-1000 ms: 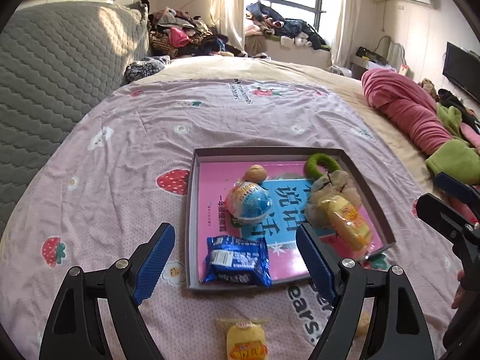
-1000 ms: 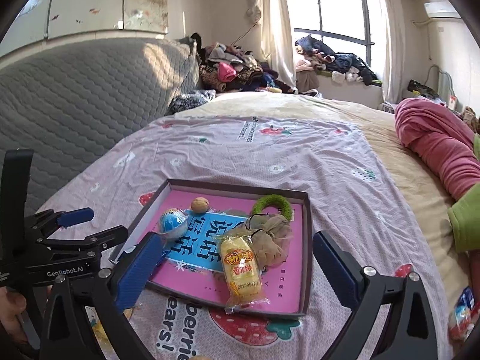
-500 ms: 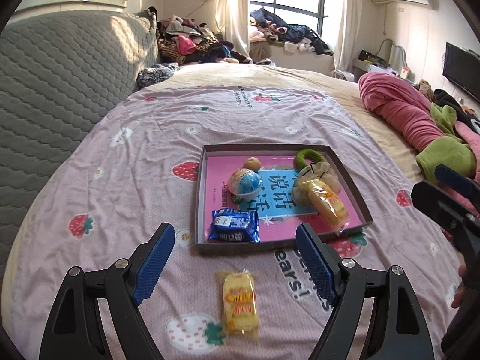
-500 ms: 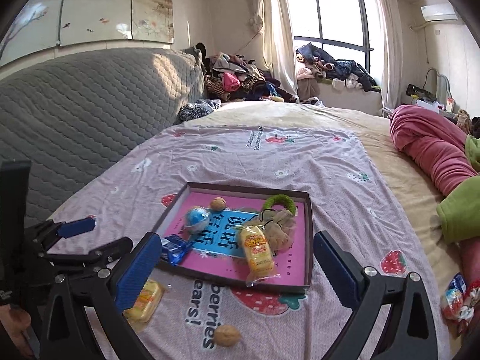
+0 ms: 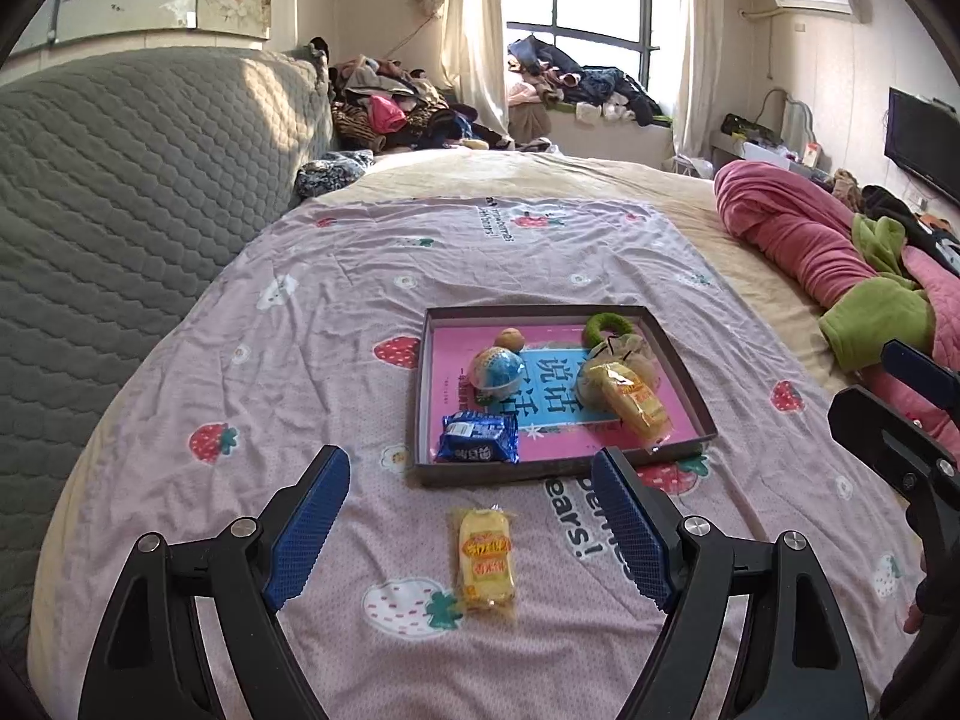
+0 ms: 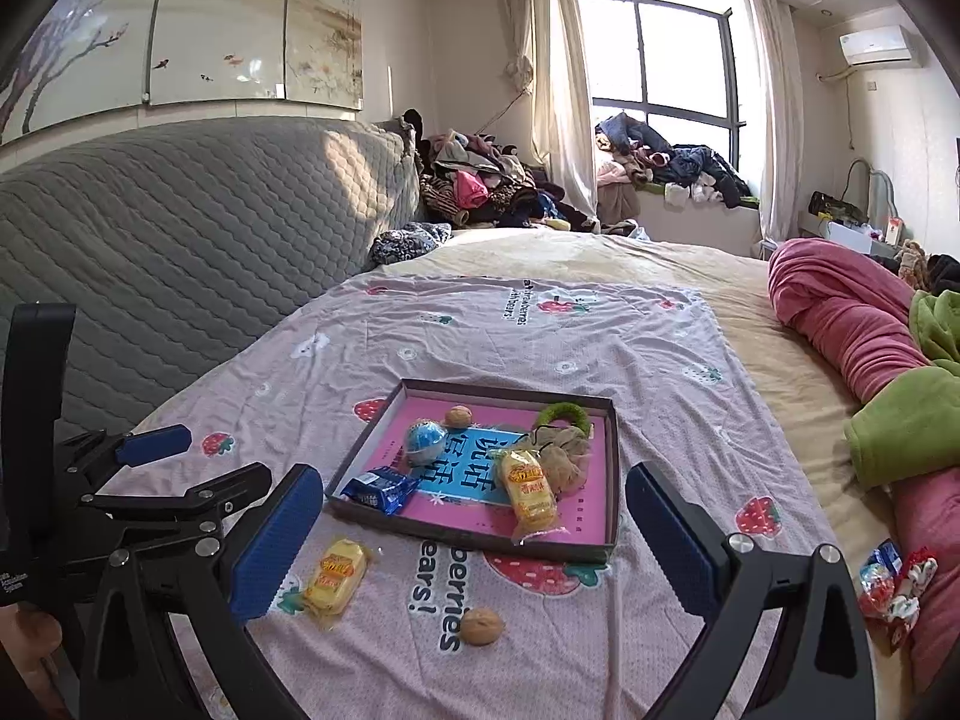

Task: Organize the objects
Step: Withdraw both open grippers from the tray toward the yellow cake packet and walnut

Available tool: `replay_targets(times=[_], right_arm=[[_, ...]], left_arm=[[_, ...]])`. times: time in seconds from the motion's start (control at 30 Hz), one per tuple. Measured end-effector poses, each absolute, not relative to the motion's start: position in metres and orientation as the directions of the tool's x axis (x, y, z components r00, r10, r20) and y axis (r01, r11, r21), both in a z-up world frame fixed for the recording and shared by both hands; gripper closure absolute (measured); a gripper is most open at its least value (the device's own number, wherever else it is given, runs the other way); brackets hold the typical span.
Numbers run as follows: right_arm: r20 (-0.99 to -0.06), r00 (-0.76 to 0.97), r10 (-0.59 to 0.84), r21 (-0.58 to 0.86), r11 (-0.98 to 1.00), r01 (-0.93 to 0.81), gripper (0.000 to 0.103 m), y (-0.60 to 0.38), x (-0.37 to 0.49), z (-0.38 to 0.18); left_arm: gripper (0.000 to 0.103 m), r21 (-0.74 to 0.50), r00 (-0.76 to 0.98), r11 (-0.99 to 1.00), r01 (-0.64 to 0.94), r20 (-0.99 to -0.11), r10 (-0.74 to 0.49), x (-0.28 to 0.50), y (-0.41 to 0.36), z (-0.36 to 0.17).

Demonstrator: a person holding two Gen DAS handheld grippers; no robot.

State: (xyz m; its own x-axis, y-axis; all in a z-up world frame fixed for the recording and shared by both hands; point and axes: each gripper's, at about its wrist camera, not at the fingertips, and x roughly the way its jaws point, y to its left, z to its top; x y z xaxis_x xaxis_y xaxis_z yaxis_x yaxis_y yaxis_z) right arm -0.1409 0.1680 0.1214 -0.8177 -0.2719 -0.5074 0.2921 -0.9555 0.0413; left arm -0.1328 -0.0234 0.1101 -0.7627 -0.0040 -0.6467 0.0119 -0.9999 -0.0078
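Left gripper [image 5: 468, 525] and right gripper [image 6: 474, 531] both wide apart, empty, above bed [image 5: 300, 360]; tray [image 5: 678, 360] ahead holds snacks.

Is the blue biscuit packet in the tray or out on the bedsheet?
In. The blue biscuit packet lies inside the tray, at its near left corner, one end propped against the rim in the right wrist view.

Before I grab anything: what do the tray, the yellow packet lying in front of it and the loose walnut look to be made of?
Tray: likely cardboard, matte dark walls with thin, sharply folded edges. Yellow packet: clear glossy plastic film, glinting, with crimped ends; contents look soft, though I can't tell for sure. Walnut: hard, dull brown, wrinkled natural shell.
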Motion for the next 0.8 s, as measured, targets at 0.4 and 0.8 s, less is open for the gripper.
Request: replay_targets(times=[0.4,0.8], right_arm=[[-0.513,-0.816,-0.267,0.029,-0.955,0.295,0.001,0.169,-0.109,0.120],[-0.552,-0.795,-0.254,0.019,-0.956,0.292,0.001,0.170,-0.091,0.099]], left_arm=[[0.019,0.007,-0.756,-1.000,0.017,-0.654,-0.018,-0.100,-0.021,0.109],[0.019,0.044,-0.730,-0.999,0.028,-0.682,-0.051,-0.081,-0.016,0.086]])
